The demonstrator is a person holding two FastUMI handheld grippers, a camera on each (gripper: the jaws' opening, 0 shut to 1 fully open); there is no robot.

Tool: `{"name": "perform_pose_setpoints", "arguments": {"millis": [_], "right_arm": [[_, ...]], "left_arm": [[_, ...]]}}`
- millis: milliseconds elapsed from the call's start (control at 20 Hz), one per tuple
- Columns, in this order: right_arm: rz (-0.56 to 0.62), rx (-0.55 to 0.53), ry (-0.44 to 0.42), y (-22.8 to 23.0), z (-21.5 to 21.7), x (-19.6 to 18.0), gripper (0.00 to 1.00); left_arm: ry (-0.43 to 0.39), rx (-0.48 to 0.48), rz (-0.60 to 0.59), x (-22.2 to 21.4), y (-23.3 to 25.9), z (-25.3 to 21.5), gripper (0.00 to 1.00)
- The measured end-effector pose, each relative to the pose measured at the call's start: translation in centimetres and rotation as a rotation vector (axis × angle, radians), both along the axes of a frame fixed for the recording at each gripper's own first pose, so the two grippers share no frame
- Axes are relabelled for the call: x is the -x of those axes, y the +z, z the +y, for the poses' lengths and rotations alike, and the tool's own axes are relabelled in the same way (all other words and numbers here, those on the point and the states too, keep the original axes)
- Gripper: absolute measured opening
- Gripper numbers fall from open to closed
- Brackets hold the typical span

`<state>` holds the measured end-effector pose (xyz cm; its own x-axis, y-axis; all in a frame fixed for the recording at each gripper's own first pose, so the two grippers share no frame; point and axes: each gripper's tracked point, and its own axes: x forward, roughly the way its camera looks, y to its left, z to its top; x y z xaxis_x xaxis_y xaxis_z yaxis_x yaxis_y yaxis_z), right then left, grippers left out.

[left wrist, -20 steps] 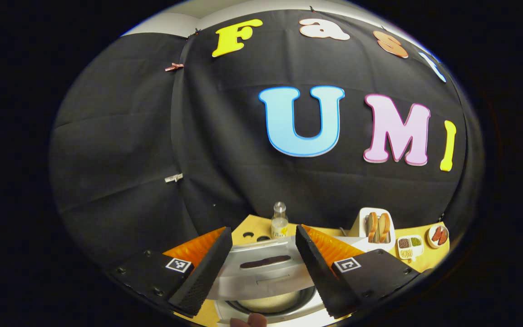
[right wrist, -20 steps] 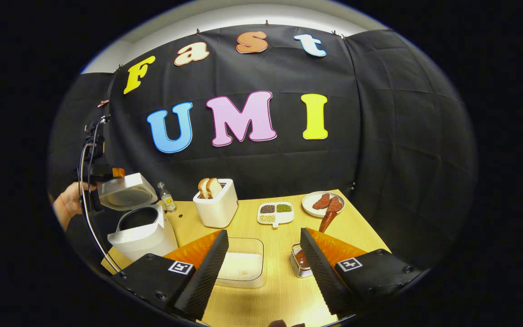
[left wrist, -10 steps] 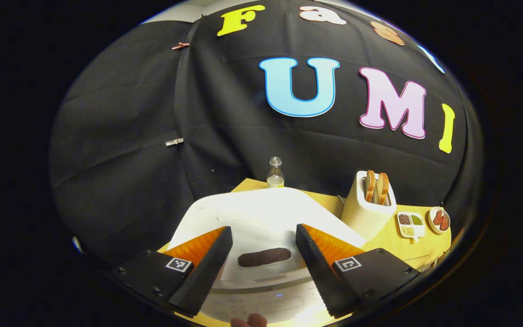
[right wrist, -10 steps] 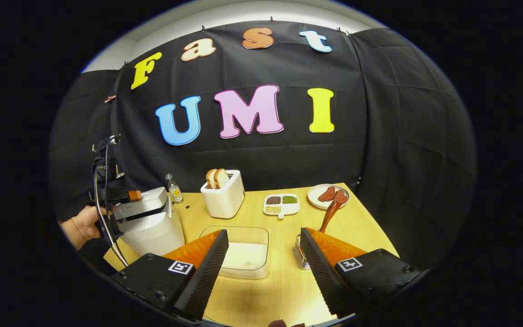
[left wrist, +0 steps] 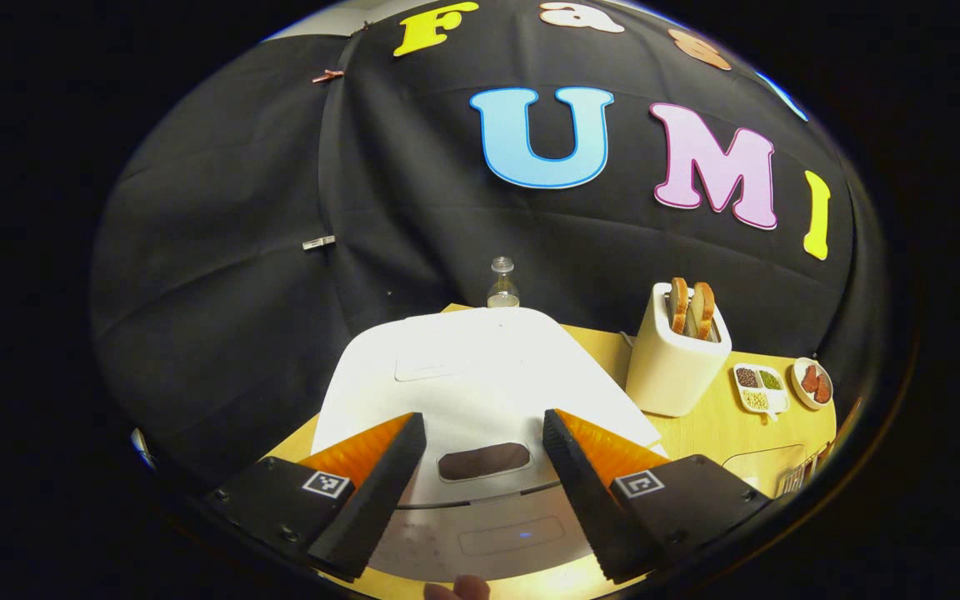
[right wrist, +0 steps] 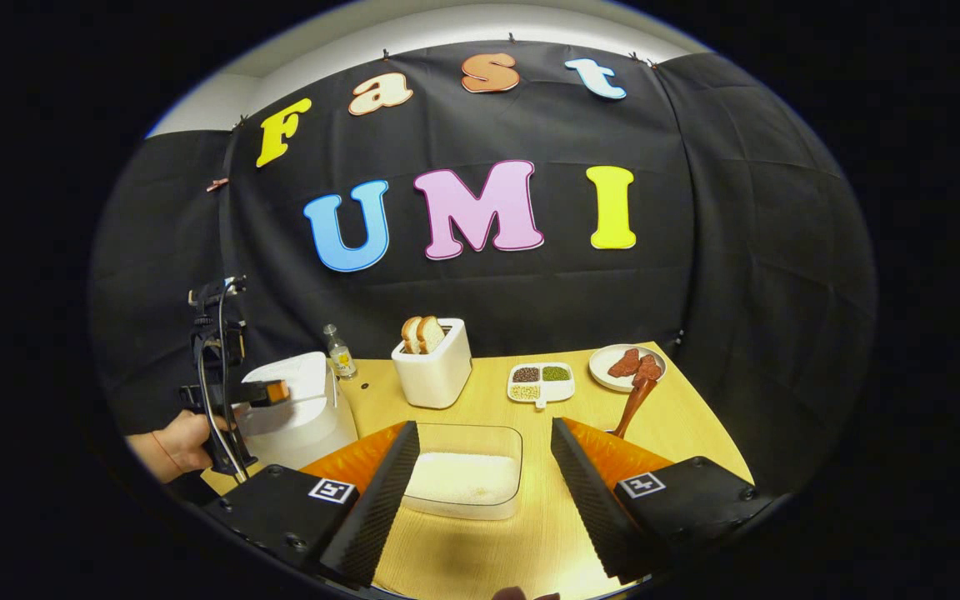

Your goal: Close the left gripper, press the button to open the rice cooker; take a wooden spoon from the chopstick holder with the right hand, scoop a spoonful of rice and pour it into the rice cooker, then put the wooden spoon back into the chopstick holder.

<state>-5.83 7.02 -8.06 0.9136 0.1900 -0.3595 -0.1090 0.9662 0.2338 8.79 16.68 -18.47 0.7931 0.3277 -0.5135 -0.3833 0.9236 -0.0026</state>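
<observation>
A glossy white plastic rice cooker [left wrist: 480, 375] with a rounded lid, shut flat, sits at the near-left corner of the pale wooden table [right wrist: 680, 425]; a dark oblong button [left wrist: 484, 461] is set in the lid's front edge. The left gripper [left wrist: 480, 483] hovers spread wide above that button, gripping nothing; in the right gripper view it [right wrist: 267, 392] is seen held by a hand [right wrist: 184, 442] over the cooker [right wrist: 297, 412]. The right gripper [right wrist: 484, 492], likewise parted and empty, hangs over a clear rectangular tub of white rice [right wrist: 467, 475]. A brown wooden spoon [right wrist: 634, 404] leans upright beyond its right finger. Behind stand a white toaster holding two bread slices [right wrist: 432, 367], a four-compartment dish of grains [right wrist: 540, 383] and a small glass bottle [right wrist: 338, 352].
</observation>
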Motion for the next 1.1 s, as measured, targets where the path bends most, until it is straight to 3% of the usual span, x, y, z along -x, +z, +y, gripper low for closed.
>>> {"name": "perform_pose_setpoints", "arguments": {"millis": [800,1100], "right_arm": [[-0.006,-0.017,-0.008,0.2,-0.7,0.6,0.99],[-0.030,-0.013,0.000,1.1,-0.6,0.2,0.98]], "left_arm": [[-0.004,0.005,0.000,0.4,0.0,-0.1,0.99],[-0.050,0.001,-0.130,1.4,4.2,-1.0,0.95]]}}
